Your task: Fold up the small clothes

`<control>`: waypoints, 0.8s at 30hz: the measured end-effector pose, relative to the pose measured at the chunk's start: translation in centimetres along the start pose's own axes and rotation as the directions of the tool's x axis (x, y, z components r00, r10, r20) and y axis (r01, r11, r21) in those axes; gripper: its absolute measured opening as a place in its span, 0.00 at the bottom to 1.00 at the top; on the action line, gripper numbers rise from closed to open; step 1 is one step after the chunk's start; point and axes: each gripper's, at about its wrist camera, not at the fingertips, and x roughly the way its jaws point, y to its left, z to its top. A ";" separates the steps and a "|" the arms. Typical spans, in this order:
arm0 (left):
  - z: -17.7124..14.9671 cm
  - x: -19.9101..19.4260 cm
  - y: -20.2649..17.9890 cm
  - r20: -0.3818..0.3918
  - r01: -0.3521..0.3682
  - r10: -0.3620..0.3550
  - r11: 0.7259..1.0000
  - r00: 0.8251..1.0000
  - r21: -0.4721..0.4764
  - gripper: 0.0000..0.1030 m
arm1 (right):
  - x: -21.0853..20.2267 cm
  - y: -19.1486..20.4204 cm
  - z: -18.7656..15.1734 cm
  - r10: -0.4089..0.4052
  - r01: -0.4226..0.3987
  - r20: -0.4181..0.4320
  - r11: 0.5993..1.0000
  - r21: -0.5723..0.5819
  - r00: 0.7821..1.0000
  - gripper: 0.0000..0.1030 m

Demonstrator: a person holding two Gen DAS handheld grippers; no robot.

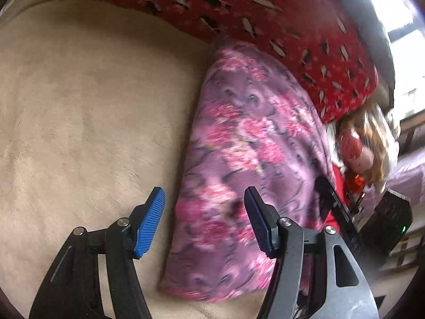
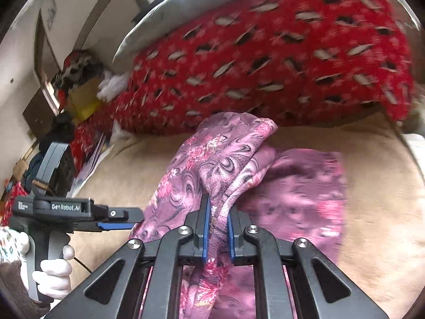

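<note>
A purple and pink floral garment [image 1: 239, 164] lies on the beige blanket [image 1: 79, 106]. My left gripper [image 1: 204, 212] is open and empty, hovering over the garment's left edge. My right gripper [image 2: 218, 226] is shut on a bunched fold of the floral garment [image 2: 212, 164] and lifts it above the flat part [image 2: 300, 191]. The left gripper also shows in the right wrist view [image 2: 117, 220], held in a white-gloved hand at the left, beside the lifted cloth. The right gripper's body shows at the right in the left wrist view [image 1: 334, 207].
A red patterned pillow [image 2: 265, 61] lies along the back of the bed, also seen in the left wrist view [image 1: 265, 18]. A doll with light hair [image 1: 364, 143] lies at the right. Clutter and boxes [image 2: 77, 85] sit beyond the bed's left end.
</note>
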 end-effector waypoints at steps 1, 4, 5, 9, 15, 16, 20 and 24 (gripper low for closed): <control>-0.2 0.4 -0.6 -0.007 -0.008 0.008 1.000 1.000 0.017 0.59 | -0.4 -0.8 -0.1 -0.013 0.013 0.001 1.000 0.011 1.000 0.10; -1.5 2.1 -2.3 -0.042 -0.075 0.079 0.992 0.996 0.098 0.59 | -0.9 -3.8 -0.9 -0.065 0.066 -0.017 0.996 0.062 0.998 0.10; -1.8 2.7 -2.7 -0.053 -0.099 0.106 0.988 0.993 0.121 0.59 | -0.9 -4.7 -1.3 -0.078 0.080 -0.024 0.994 0.078 0.997 0.09; -2.5 4.2 -3.5 -0.079 -0.142 0.157 0.975 0.984 0.170 0.59 | 0.6 -8.7 -3.8 -0.103 0.121 -0.106 0.976 0.183 0.989 0.09; -0.1 2.2 -2.9 -0.007 -0.075 0.076 0.992 0.997 0.103 0.59 | 0.1 -11.1 -2.0 0.049 -0.027 -0.047 0.924 0.382 0.998 0.36; 0.4 2.3 -2.8 -0.006 -0.088 0.089 0.991 0.996 0.097 0.59 | 0.5 -11.3 -1.6 0.053 -0.033 -0.039 0.916 0.401 0.998 0.43; 1.4 3.2 -3.2 -0.001 -0.145 0.146 0.982 0.989 0.124 0.59 | 3.8 -11.2 0.4 0.047 -0.005 -0.091 0.908 0.418 0.995 0.29; 1.2 5.3 -3.5 0.008 -0.197 0.199 0.966 0.980 0.166 0.68 | 2.6 -10.9 2.2 0.001 -0.008 0.021 0.943 0.334 1.000 0.04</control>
